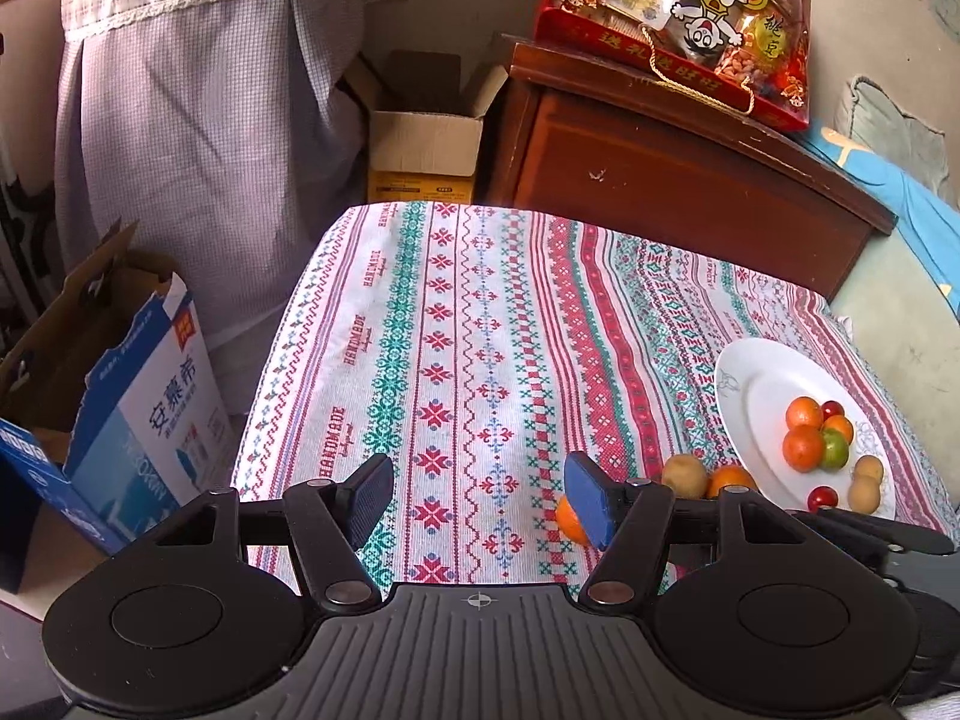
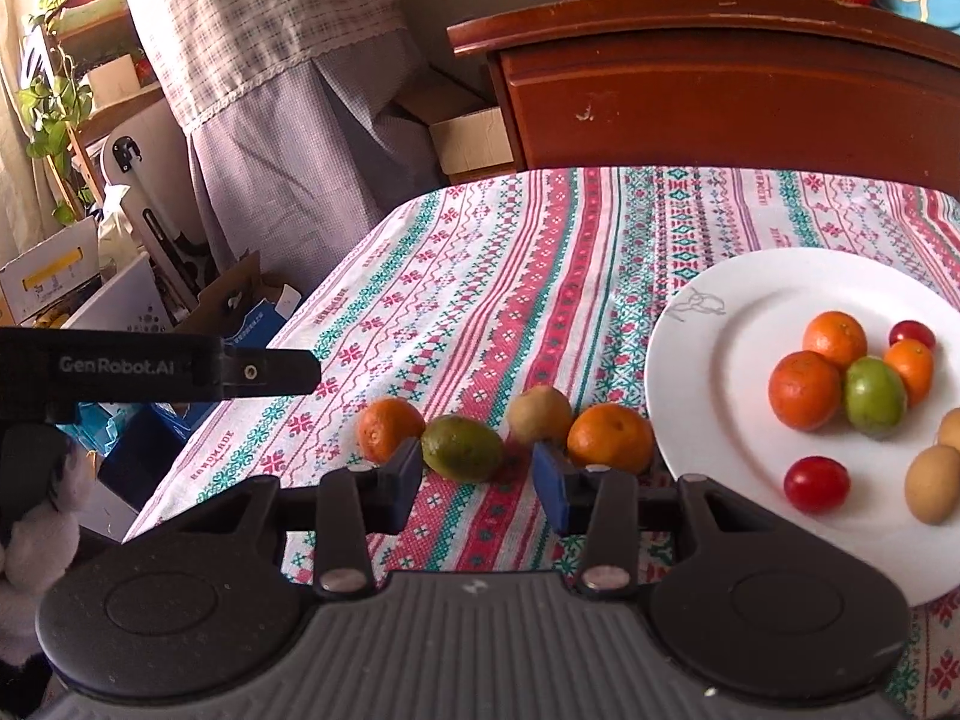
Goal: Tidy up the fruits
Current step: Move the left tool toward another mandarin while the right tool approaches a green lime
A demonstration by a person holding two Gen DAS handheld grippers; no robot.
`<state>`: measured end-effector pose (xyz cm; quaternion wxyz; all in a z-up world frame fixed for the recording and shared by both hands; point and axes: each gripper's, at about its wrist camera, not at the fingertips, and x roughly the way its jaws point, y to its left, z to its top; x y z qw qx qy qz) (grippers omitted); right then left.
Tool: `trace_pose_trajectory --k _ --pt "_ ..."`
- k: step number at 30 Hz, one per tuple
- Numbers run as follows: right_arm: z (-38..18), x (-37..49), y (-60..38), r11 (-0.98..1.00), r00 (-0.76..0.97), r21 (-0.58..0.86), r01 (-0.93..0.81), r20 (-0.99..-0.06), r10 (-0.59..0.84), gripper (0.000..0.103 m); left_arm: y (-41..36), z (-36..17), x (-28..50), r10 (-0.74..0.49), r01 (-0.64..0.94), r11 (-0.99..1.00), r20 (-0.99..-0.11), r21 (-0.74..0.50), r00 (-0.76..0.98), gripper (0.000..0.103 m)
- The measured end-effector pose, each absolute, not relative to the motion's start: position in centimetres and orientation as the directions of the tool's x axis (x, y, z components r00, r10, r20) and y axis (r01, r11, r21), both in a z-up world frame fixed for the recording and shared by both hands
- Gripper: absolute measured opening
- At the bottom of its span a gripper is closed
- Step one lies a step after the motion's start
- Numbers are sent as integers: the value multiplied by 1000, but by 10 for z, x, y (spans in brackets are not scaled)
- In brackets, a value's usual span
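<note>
Fruits lie in two groups on your patterned tablecloth (image 2: 480,276): a white plate (image 2: 708,360) on the right holds oranges, a green fruit, cherry tomatoes and small tan fruits. Just left of its rim, four loose pieces sit in a row: an orange (image 2: 609,435), a tan fruit (image 2: 540,414), a green fruit (image 2: 462,447), another orange (image 2: 387,426). Your right gripper (image 2: 477,483) is spread wide, just short of the green one. Your left gripper (image 1: 480,498) is spread too, holding nothing.

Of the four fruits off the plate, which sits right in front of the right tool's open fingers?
The green fruit, the only green one off the plate; the rest are two oranges and a tan one.
</note>
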<state>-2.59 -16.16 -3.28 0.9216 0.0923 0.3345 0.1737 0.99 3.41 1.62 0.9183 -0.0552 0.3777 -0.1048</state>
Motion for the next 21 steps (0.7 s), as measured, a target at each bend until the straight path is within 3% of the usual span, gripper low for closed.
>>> trace_pose_trajectory --k 4,7,21 --pt "-37 -20 -156 921 710 281 -268 -589 386 42 33 15 10 -237 157 972 -683 -177 691 62" --pt "-39 -18 -155 917 710 293 -269 -583 394 34 31 15 10 -242 163 970 -685 -180 687 62" --pt "-34 -47 -174 932 693 288 -221 -625 358 34 8 6 2 -299 256 952 -688 -167 661 62"
